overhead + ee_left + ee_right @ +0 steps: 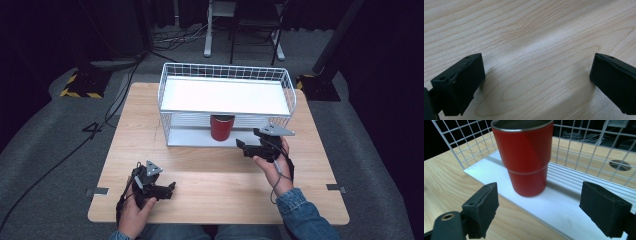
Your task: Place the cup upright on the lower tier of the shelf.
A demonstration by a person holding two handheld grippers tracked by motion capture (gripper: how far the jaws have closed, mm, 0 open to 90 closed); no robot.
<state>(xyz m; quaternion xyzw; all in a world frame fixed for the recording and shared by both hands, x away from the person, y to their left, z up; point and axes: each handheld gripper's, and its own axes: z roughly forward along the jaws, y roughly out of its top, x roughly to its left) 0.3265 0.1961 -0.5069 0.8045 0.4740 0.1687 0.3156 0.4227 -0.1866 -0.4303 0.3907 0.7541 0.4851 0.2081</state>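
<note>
Here, one glossy red metal cup [524,157], stepped and tapering, stands at the front edge of the white wire rack's lower shelf [564,210]. Two black grippers: right gripper [539,205] spread before it; left gripper [536,80] spread over the pale wood-grain table [529,32].

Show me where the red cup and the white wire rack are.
red cup [524,157]: right gripper view, on its red side wall.
white wire rack [227,71]: high view, on its rear top rim.

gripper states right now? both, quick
Left gripper: open, empty, over the bare table.
Right gripper: open, empty, facing the red cup on the rack's lower shelf.
</note>
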